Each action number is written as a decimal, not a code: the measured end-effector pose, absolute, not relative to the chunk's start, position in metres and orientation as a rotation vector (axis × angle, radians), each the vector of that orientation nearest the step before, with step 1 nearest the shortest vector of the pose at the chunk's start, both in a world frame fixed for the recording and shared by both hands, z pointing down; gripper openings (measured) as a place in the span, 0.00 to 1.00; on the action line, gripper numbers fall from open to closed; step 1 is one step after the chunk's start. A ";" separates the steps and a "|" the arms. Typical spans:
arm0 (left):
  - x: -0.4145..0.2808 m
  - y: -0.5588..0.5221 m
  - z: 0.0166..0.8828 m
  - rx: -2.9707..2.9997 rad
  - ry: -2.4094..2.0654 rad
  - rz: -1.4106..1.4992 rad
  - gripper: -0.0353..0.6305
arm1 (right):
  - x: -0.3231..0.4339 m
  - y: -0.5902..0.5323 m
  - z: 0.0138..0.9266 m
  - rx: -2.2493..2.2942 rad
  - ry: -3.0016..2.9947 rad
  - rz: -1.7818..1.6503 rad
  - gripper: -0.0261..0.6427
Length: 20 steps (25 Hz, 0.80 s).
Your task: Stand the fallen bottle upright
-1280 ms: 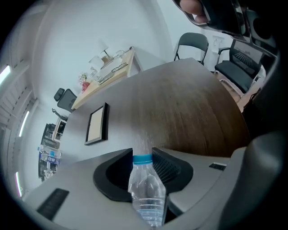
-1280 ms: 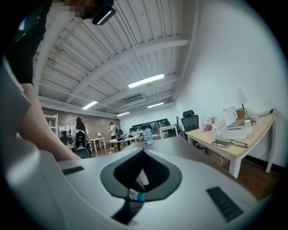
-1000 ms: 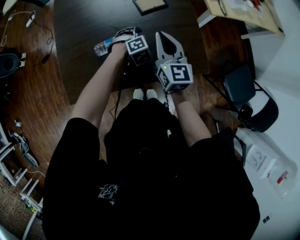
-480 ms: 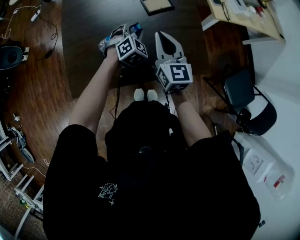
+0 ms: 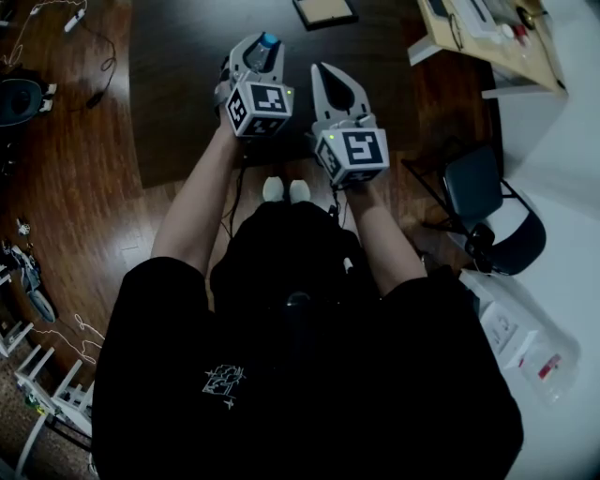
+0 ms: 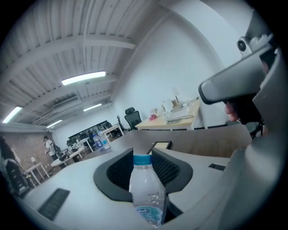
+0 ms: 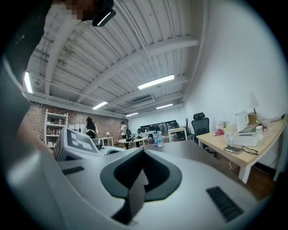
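Clear plastic bottle (image 6: 146, 193), likely light and crushable, is clamped near its shoulder by left gripper (image 6: 143, 162), a sound hold; right gripper (image 7: 140, 173) closed, empty.

surface: dark table (image 5: 187, 94) | on it: flat framed panel (image 5: 323, 11), far side

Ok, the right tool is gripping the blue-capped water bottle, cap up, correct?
Not the right one. The left tool is gripping the blue-capped water bottle, cap up, as the left gripper view shows. The right tool has nothing between its jaws.
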State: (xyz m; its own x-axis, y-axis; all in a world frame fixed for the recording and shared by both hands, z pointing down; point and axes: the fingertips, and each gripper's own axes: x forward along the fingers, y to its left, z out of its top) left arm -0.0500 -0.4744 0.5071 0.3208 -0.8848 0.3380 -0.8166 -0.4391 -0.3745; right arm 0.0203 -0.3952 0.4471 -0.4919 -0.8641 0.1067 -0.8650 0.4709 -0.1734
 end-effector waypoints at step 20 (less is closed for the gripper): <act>-0.096 -0.446 0.466 -2.328 1.970 0.055 0.24 | 0.001 -0.372 0.462 1.517 -2.720 0.243 0.06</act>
State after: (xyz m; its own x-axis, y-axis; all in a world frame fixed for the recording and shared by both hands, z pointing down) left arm -0.0962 -0.4457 0.4665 0.1667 -0.9822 -0.0861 -0.9855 -0.1632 -0.0462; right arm 0.0010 -0.3725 0.4620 -0.5285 -0.8440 0.0910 -0.8468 0.5166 -0.1271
